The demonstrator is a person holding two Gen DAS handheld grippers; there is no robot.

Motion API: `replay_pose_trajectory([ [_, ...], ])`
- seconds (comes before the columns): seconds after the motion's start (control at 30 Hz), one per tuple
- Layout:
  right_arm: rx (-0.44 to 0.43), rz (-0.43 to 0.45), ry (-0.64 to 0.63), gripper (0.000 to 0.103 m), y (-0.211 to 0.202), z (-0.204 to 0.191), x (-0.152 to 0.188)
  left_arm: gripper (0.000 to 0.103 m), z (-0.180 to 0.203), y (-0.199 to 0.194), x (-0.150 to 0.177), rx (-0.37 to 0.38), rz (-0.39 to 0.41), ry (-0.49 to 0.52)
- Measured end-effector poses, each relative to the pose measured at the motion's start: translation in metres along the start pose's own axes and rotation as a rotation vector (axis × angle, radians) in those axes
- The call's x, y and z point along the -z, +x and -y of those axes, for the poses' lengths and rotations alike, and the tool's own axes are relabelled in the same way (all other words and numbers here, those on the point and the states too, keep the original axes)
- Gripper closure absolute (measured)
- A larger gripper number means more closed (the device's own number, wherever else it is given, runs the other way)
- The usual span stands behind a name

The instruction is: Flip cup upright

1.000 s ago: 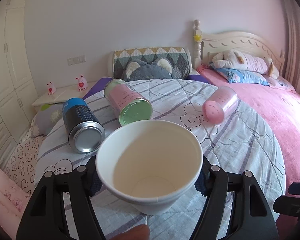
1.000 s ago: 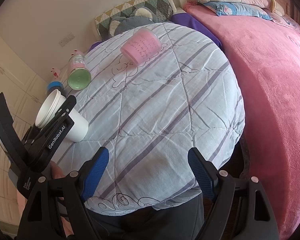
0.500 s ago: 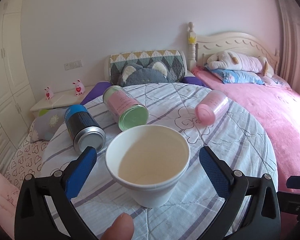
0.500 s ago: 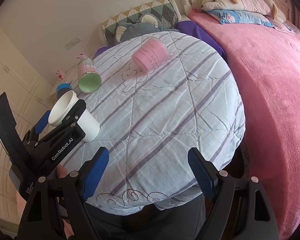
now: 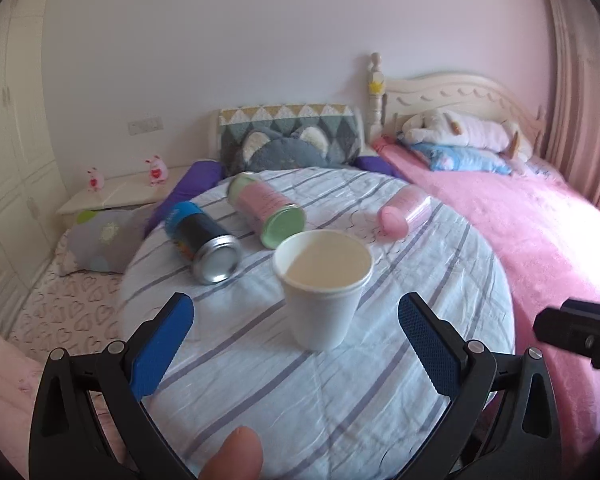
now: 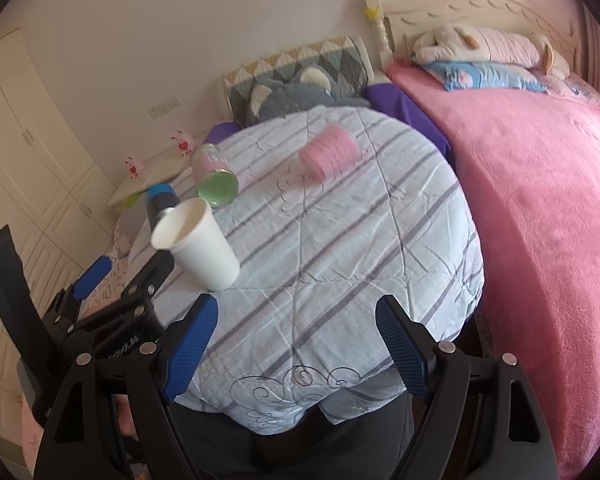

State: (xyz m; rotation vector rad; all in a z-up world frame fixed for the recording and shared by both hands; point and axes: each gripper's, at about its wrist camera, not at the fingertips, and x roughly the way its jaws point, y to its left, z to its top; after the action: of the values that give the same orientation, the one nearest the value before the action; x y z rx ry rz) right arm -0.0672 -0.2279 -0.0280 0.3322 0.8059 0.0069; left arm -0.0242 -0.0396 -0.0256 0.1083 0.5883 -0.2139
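Note:
A white paper cup stands upright on the round table with the striped cloth; it also shows in the right wrist view. My left gripper is open and empty, its blue pads apart, just short of the cup on the near side. It shows at the left of the right wrist view. My right gripper is open and empty over the table's near edge, to the right of the cup.
A pink cup lies on its side at the far right of the table. A pink-and-green can and a blue-and-black can lie on their sides behind the white cup. A pink bed is on the right.
My left gripper let go of the white cup, opened wide and drew back toward me. The cup now stands free on the table. The right gripper barely moved.

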Motion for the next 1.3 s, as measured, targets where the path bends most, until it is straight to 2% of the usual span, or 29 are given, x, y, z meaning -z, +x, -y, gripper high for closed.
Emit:
replay_pose_trajectory([
  [0.13,0.016,0.046,-0.033,0.021,-0.018,-0.018,0.011,0.000,-0.007,-0.025,0.006,-0.073,-0.076,0.028],
  [0.37,0.042,0.076,-0.118,0.021,-0.034,-0.048,0.039,0.000,-0.026,-0.065,0.028,-0.068,-0.159,-0.026],
  [0.6,0.089,0.107,-0.188,0.021,-0.047,-0.073,0.053,0.000,-0.046,-0.098,0.044,-0.100,-0.171,-0.075],
  [0.83,0.079,0.108,-0.242,0.021,-0.046,-0.096,0.061,0.000,-0.059,-0.113,0.048,-0.133,-0.162,-0.103],
  [1.3,0.083,0.110,-0.222,0.021,-0.046,-0.090,0.063,0.000,-0.042,-0.120,0.048,-0.128,-0.150,-0.052],
])
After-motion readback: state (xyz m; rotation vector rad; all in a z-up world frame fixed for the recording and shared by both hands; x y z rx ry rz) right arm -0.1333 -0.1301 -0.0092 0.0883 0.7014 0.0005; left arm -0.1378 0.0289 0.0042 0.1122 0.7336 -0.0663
